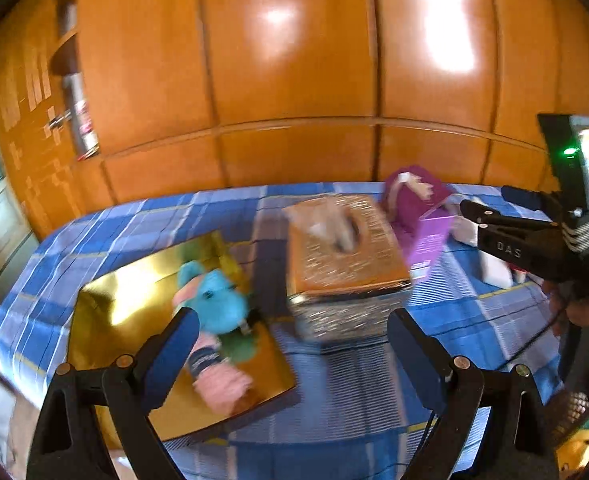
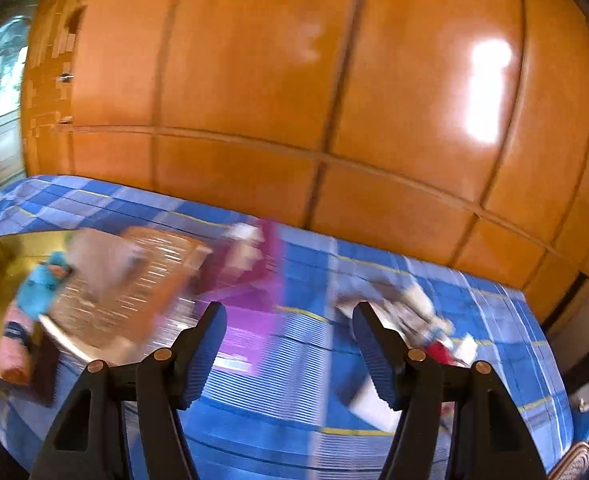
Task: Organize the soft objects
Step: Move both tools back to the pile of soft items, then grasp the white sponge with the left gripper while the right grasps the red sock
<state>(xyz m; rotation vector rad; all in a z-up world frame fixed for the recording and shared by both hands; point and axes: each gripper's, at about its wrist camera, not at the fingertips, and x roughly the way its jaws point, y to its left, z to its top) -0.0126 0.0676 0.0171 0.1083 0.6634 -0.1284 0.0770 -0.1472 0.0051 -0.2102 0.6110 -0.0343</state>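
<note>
Both grippers hung above the bed with the blue checked cover (image 1: 474, 320), and both were blurred by motion. The left gripper (image 1: 294, 352) had its jaws spread wide and held nothing; the right gripper (image 2: 290, 352) was also spread and empty.

In the left wrist view, the gold tray (image 1: 134, 292) lay at about eight o'clock, and inside it rested a turquoise plush toy (image 1: 214, 296) and a pink soft toy (image 1: 218, 384), touching each other. So this part seemed finished.

The glittery tissue box (image 1: 346, 264) stood in the centre, with a purple box (image 1: 418, 216) at one o'clock. In the right view, a whitish soft item (image 2: 398, 308), too blurred to name, lay at three o'clock, probably still to collect.
</note>
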